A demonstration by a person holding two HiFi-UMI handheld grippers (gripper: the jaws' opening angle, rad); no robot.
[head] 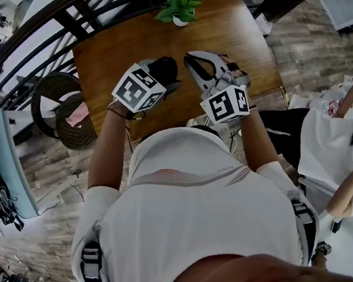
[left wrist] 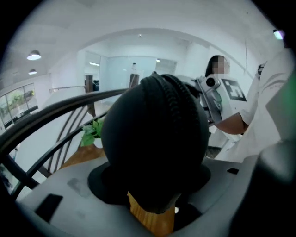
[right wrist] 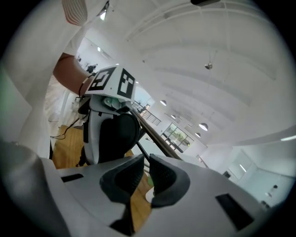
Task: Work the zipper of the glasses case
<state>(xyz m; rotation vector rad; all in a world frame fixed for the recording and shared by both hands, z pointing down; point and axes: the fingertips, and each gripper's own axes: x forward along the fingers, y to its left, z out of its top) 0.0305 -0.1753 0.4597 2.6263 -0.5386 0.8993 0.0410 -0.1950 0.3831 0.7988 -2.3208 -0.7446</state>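
My left gripper (head: 159,75) is shut on a black glasses case (head: 166,68), held in the air above the wooden table (head: 108,56). In the left gripper view the case (left wrist: 148,139) fills the middle between the left gripper's (left wrist: 152,183) dark pads, and its zipper (left wrist: 175,99) runs over the top. To the right of the case, my right gripper (head: 192,62) has its jaws shut with nothing between them. The right gripper view shows that gripper (right wrist: 145,159) with its pads almost touching, and the case (right wrist: 118,134) in the left gripper beyond, apart from them.
A small potted plant (head: 178,9) stands at the table's far edge. Round wicker seats (head: 64,112) stand left of the table, under a dark curved railing (head: 36,39). Another person (head: 342,136) sits low at the right, close to my right arm.
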